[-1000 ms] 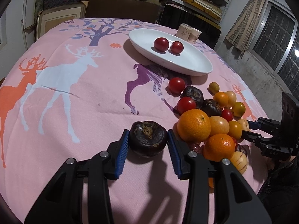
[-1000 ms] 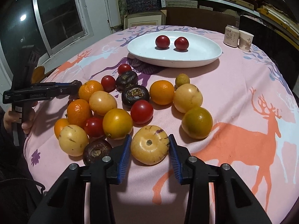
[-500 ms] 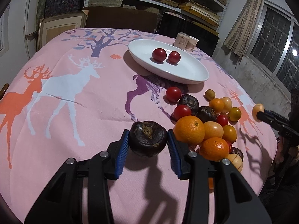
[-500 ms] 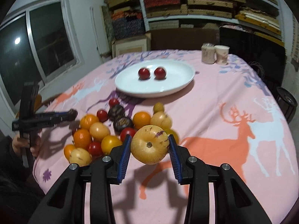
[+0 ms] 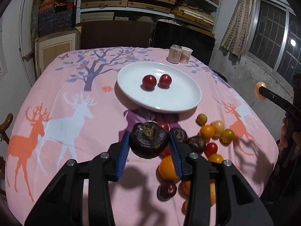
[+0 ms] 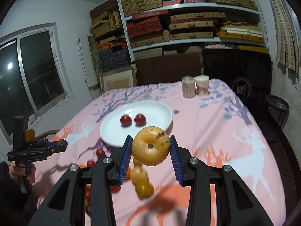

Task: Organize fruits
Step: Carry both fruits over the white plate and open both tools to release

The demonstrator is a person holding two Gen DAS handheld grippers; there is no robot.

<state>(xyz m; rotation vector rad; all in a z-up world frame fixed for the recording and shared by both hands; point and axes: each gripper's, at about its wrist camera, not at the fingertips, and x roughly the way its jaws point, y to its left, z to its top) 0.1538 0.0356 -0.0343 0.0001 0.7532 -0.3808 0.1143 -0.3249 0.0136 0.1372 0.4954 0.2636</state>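
My left gripper (image 5: 149,146) is shut on a dark brown wrinkled fruit (image 5: 148,139) and holds it above the pink tablecloth, short of the white oval plate (image 5: 180,101). The plate holds two red fruits (image 5: 149,81). My right gripper (image 6: 150,150) is shut on a yellow round fruit with purple streaks (image 6: 150,146), lifted above the table in front of the plate (image 6: 111,131). A pile of orange, yellow, red and dark fruits (image 5: 207,137) lies on the cloth below and right of the left gripper.
Two paper cups (image 5: 179,55) stand at the table's far edge behind the plate. The right gripper shows at the right edge of the left wrist view (image 5: 262,93). Shelves with boxes and a dark panel stand behind the table.
Both grippers have risen well above the table with their fruits held, and both views now look toward the plate from higher up.
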